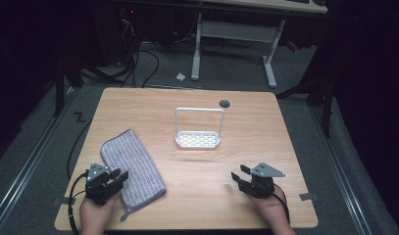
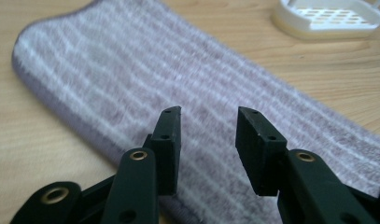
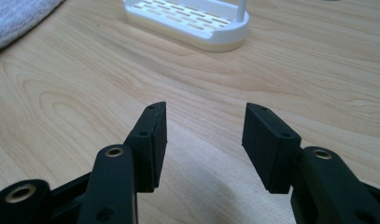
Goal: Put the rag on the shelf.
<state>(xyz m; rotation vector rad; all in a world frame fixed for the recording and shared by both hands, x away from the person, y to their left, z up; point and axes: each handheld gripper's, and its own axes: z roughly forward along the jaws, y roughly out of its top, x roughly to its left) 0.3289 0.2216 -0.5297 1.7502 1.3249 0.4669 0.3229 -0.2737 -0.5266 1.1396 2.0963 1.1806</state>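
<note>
A folded grey-purple striped cloth (image 1: 133,166) lies flat on the left half of the wooden table (image 1: 256,127). My left gripper (image 1: 119,175) is open at the cloth's near left edge, its jaws just over the fabric (image 2: 178,88) with nothing between them. A white slotted rack (image 1: 198,139) with a tall wire loop handle stands in the table's middle. My right gripper (image 1: 237,174) is open near the front right, above bare wood, pointing toward the white rack (image 3: 187,23). A corner of the cloth (image 3: 15,16) shows at its far left.
A small dark round hole (image 1: 224,103) sits in the tabletop behind the rack. Beyond the table's far edge stand a white desk frame (image 1: 234,44) and cables on the grey floor. A person's hands (image 1: 96,213) hold both grippers at the front edge.
</note>
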